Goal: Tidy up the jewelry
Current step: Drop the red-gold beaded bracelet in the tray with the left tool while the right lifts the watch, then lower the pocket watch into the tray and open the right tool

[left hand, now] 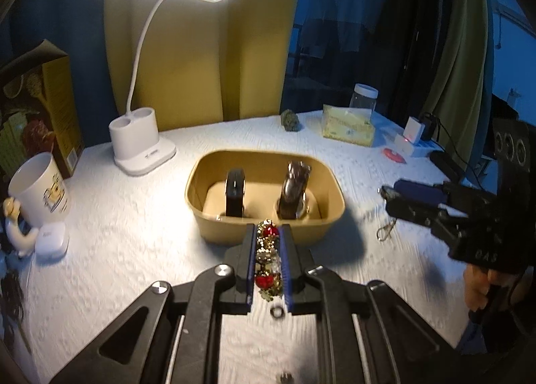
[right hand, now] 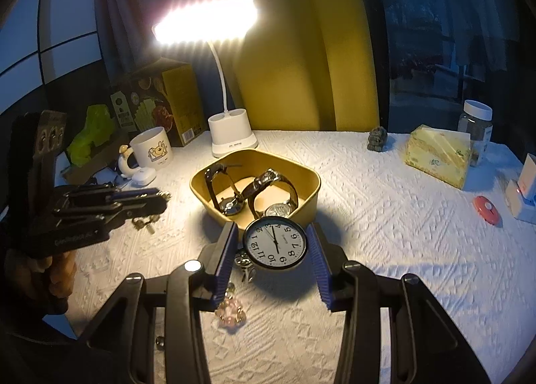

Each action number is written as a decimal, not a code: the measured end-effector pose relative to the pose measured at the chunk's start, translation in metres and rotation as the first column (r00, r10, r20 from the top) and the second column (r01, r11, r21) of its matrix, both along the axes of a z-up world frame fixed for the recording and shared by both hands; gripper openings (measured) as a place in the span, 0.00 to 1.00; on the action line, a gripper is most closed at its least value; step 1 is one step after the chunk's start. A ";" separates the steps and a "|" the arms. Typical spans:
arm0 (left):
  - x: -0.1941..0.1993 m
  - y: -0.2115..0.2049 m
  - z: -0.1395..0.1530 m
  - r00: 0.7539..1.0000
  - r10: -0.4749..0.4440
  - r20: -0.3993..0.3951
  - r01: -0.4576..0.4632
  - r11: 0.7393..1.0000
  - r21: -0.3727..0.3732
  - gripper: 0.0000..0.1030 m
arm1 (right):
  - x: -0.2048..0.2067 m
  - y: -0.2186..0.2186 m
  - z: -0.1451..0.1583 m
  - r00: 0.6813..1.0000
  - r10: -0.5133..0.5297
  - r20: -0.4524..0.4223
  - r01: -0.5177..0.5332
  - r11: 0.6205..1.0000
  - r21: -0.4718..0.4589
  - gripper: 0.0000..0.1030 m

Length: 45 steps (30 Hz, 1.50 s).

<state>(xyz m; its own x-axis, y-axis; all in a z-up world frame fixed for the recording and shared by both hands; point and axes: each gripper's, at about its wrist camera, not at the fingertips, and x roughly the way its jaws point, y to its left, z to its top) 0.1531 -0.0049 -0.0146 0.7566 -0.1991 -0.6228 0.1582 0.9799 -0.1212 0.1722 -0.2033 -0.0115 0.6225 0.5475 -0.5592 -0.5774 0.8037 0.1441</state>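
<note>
Bracelet point(left hand: 268, 258) of gold links and red stones sits clenched in the left claw point(left hand: 268, 233), its long axis running straight along the fingers toward the tan tray point(left hand: 201, 216), which lies just beyond the tips with two watches standing inside. That claw is the nearer one to the tray's near wall. The right claw point(right hand: 273, 243) is spread wide around a round pocket watch point(right hand: 274, 242) (whether it touches the pads I cannot tell), also just short of the tray on the white worktop point(right hand: 385, 233).
</note>
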 end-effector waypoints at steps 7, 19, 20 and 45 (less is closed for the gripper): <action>0.041 -0.007 0.013 0.998 -0.036 0.044 0.037 0.999 -0.012 0.12 | 0.015 0.005 0.006 1.000 0.006 0.017 -0.006 1.000 0.002 0.39; 0.070 -0.001 0.010 0.998 -0.037 0.047 0.041 0.995 -0.092 0.52 | 0.047 0.006 -0.003 1.000 -0.017 -0.015 0.017 1.000 0.000 0.39; 0.069 0.000 0.012 0.998 -0.033 0.056 0.038 0.995 -0.097 0.52 | 0.049 0.006 -0.003 1.000 -0.018 -0.017 0.018 1.000 -0.002 0.39; 0.043 0.103 -0.024 0.977 0.213 -0.006 -0.212 0.969 -0.125 0.52 | 0.117 0.095 0.004 0.995 0.096 -0.004 -0.096 0.994 -0.045 0.39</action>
<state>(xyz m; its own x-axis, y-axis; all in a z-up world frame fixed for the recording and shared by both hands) 0.1963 0.0984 -0.0389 0.7943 -0.1090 -0.5976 -0.0508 0.9684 -0.2442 0.2893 -0.1081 -0.0073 0.5671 0.5790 -0.5858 -0.6517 0.7504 0.1107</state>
